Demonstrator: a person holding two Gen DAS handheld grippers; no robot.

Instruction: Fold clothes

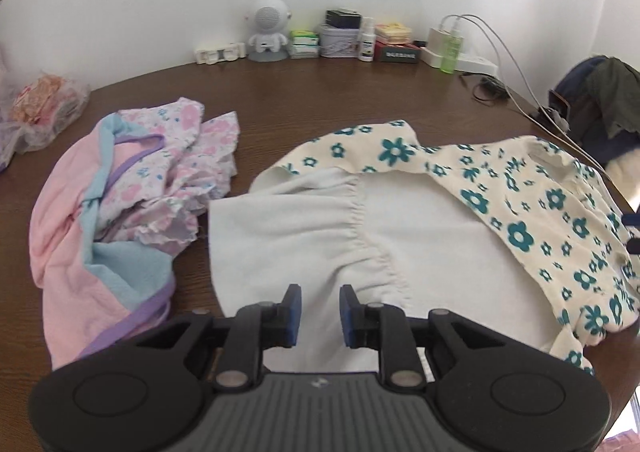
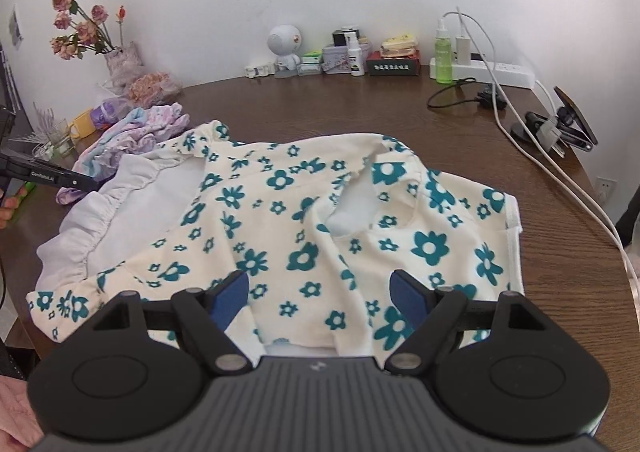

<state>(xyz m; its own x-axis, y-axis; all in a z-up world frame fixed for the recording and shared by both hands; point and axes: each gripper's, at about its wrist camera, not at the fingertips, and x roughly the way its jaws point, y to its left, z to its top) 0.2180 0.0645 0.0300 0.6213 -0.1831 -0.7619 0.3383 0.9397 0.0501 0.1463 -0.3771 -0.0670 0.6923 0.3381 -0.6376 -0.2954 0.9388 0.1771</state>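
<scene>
A cream garment with teal flowers [image 2: 304, 224] lies spread on the brown table, its plain white inner side [image 1: 320, 220] turned up on the left. My left gripper [image 1: 319, 314] hovers over the white part's near edge, jaws a small gap apart, holding nothing. My right gripper [image 2: 320, 296] is wide open above the floral part's near edge, empty. The left gripper's fingers [image 2: 60, 178] show at the left of the right wrist view, over the white edge.
A crumpled pink, blue and floral pile of clothes [image 1: 120, 192] lies left of the garment. Small boxes, bottles and a white figurine [image 1: 266, 30] line the wall. A power strip [image 2: 500, 72], cables and a phone stand [image 2: 560, 124] sit at the right. Flowers in a vase [image 2: 120, 60] stand far left.
</scene>
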